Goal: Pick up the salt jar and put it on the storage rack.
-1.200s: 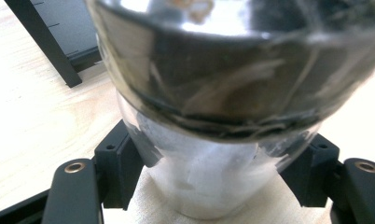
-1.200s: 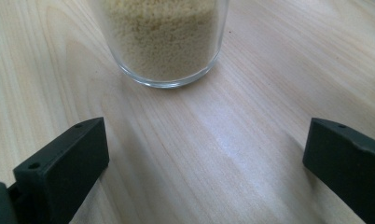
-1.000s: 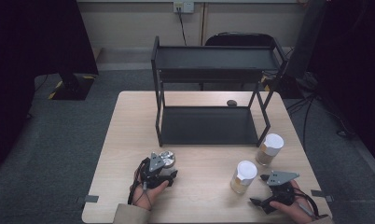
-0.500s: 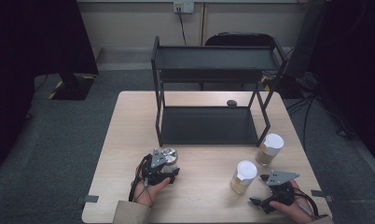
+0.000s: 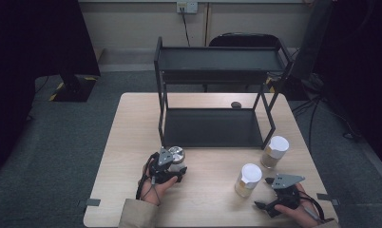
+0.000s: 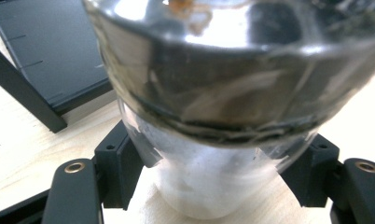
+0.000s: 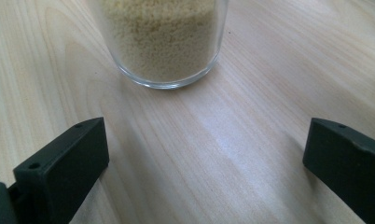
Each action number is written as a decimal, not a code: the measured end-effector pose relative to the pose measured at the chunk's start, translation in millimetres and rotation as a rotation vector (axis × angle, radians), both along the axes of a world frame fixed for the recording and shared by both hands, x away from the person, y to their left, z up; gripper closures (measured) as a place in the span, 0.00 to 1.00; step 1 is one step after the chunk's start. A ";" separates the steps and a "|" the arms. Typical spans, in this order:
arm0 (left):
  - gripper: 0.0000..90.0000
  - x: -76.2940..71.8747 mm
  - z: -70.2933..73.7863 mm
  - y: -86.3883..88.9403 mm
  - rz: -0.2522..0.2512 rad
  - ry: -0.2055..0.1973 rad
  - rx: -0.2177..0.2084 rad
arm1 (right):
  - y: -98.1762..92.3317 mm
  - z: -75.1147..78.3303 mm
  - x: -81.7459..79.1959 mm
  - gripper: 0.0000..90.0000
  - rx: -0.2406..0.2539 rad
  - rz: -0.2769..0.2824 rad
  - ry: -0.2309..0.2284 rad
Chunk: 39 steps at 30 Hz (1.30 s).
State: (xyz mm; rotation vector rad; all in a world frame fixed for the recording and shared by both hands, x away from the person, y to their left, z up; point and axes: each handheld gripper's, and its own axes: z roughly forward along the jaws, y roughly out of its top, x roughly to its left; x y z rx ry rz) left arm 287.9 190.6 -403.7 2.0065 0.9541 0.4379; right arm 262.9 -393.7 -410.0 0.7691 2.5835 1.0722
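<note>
My left gripper is shut on a glass jar with a shiny metal lid, just in front of the black rack. In the left gripper view the jar stands large between the black jaws, holding something white, and both pads press its sides. My right gripper rests open near the table's front right corner. A white-lidded jar of yellow grains stands just ahead of it. In the right gripper view that jar lies beyond the wide-apart jaws, apart from them.
A second white-lidded jar stands by the rack's front right leg. The two-tier rack's lower shelf and top tray hold nothing. A small dark object lies on the table behind the rack. A chair stands past the table's far edge.
My left gripper, with the jar in it, has edged slightly toward the rack. The right gripper has stayed where it was.
</note>
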 end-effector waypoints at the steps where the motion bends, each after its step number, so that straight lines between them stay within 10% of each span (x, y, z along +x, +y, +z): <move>1: 0.34 0.9 0.4 -0.3 -0.002 0.000 0.000 | 0.0 0.0 0.0 0.00 0.000 0.000 0.000; 39: 0.34 30.8 21.1 -15.0 -0.010 0.004 -0.011 | 0.0 0.0 0.0 0.00 0.000 0.000 0.000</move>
